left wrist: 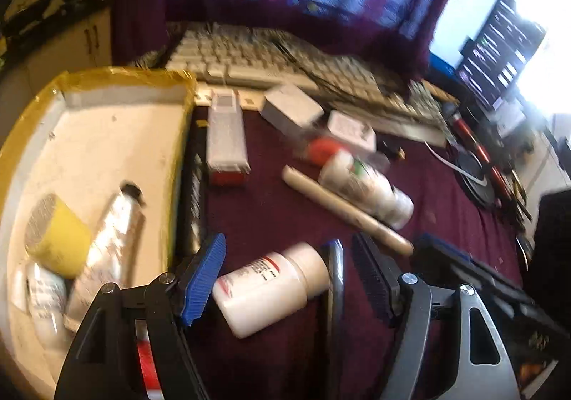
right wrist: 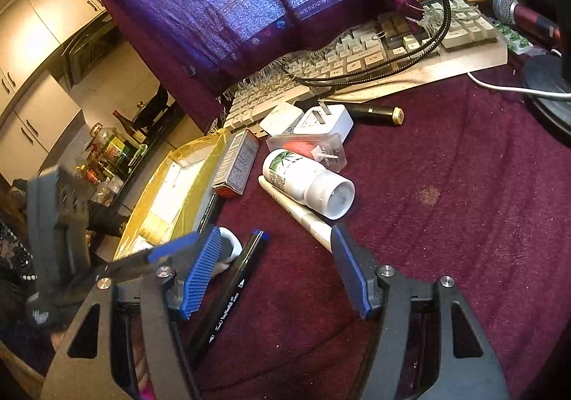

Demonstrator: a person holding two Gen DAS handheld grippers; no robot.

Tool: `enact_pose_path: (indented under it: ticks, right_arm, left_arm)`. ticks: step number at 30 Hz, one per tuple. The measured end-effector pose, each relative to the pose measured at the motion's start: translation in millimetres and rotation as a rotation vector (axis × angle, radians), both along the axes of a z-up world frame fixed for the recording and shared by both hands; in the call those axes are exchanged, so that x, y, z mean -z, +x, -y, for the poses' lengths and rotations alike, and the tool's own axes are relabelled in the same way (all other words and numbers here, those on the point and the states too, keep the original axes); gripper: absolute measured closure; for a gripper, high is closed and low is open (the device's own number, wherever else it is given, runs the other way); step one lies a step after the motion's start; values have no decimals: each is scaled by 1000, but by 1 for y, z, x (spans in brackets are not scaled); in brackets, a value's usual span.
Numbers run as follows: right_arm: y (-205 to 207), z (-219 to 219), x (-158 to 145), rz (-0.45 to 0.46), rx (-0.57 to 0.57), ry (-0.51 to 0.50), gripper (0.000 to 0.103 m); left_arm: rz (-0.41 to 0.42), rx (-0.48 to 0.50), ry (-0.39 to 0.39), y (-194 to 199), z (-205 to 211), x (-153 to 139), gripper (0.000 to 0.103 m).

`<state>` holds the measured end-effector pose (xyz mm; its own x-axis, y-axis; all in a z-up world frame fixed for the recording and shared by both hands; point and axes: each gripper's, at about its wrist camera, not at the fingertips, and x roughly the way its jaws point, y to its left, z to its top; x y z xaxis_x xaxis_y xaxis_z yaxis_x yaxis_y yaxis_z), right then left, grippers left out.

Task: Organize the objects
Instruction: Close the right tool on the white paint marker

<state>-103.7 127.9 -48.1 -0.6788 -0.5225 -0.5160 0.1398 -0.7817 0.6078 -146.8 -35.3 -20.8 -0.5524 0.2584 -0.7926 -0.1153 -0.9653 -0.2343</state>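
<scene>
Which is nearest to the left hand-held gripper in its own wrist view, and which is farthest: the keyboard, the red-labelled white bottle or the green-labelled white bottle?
1. Red-labelled white bottle: lying between the open jaws of the left hand-held gripper.
2. Green-labelled white bottle: mid-cloth, up and right.
3. Keyboard: at the back, under the purple cloth's fringe.

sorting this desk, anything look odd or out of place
Yes: a fringed purple cloth droops onto the keyboard, covering some keys. Both white bottles lie tipped on their sides.
</scene>
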Motion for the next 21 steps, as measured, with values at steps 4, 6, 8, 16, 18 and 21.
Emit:
enact_pose_path:
  ticks: [4, 6, 8, 16, 18, 21]
  right_arm:
    - [0, -1, 0, 1, 3, 1, 39]
    - [2, -1, 0, -1, 7, 7, 39]
    - [2, -1, 0, 1, 9, 10, 39]
    - [2, 10, -2, -9, -9, 67, 39]
    - [2, 14, -3, -14, -11, 92, 39]
    - [2, 17, -3, -17, -6, 120, 39]
  left_arm:
    - [3, -3, -9, 21, -3, -2, 36]
    - [10, -10, 3, 31, -3, -3, 36]
    - [18, -9, 0, 40, -4, -4, 36]
    - [-47, -105, -8, 41, 9, -4, 60]
    - [-38, -118, -19, 36, 11, 0, 73]
    - [-62, -107, -21, 39, 11, 3, 73]
